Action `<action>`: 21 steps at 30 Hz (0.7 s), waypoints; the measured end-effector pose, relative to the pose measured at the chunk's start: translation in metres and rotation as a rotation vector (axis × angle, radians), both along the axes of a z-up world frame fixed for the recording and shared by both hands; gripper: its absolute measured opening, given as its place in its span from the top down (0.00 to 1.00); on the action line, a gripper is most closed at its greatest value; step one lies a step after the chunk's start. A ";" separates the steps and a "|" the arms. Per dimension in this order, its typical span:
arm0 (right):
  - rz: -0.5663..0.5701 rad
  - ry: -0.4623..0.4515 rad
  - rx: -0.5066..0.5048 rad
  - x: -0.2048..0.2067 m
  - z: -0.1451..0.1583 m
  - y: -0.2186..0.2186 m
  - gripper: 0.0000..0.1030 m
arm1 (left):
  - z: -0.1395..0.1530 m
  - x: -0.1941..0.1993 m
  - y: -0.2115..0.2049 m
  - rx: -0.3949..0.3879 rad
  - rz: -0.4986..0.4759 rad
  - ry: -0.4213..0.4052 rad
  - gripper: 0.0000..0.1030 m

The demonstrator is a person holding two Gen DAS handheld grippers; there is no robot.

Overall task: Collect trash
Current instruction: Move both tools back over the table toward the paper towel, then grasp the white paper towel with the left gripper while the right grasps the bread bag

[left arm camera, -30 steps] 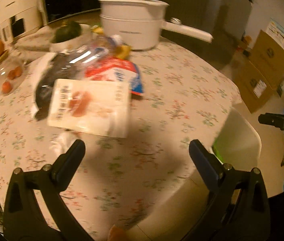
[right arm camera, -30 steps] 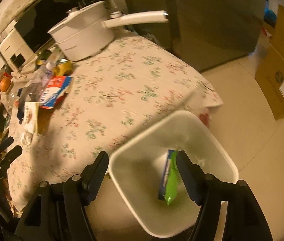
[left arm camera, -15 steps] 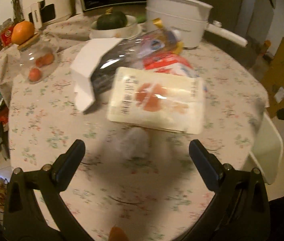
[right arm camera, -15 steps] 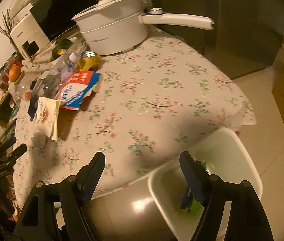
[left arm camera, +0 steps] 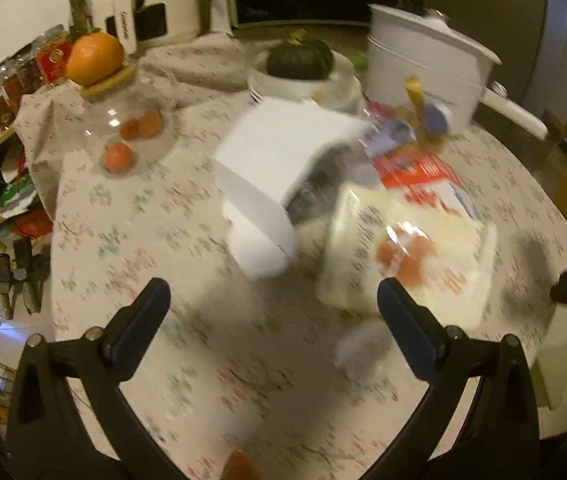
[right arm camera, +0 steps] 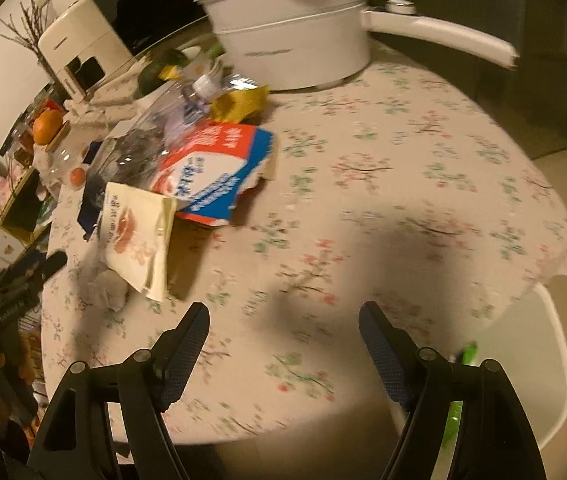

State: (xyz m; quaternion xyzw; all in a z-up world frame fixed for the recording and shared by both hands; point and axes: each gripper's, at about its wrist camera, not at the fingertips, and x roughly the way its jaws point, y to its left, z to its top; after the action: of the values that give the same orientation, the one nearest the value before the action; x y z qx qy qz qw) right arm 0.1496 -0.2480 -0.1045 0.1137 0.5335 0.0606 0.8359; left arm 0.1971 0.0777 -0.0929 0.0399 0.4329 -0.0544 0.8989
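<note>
Trash sits heaped mid-table [right arm camera: 403, 184], the cream packet [right arm camera: 139, 236] overlapping the red-and-blue wrapper [right arm camera: 219, 172], so either empty, wide-apart claw, left claw [left arm camera: 273, 300] or right claw [right arm camera: 283, 330], risks dragging neighbours or knocking the plastic bottle [right arm camera: 163, 128] toward the white pot [right arm camera: 291, 36].

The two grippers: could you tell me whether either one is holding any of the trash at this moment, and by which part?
Nothing is held. The left gripper and right gripper both stand open and empty above the floral tablecloth.
</note>
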 end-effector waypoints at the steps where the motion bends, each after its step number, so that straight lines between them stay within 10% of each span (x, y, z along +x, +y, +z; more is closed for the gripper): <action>1: 0.009 0.003 0.003 0.003 -0.003 0.005 0.24 | 0.002 0.006 0.003 0.004 0.008 -0.016 0.00; 9: 0.053 0.032 -0.014 0.016 -0.020 0.028 0.24 | -0.020 0.030 0.006 -0.010 0.012 0.013 0.11; 21: 0.090 -0.002 0.073 0.029 -0.025 0.054 0.24 | -0.047 0.043 0.011 -0.140 0.043 0.075 0.83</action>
State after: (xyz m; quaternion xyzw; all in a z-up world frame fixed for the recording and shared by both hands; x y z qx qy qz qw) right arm 0.1783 -0.1939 -0.1296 0.1198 0.5347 0.1178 0.8282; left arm 0.2404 0.0882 -0.1399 -0.0344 0.4621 -0.0670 0.8836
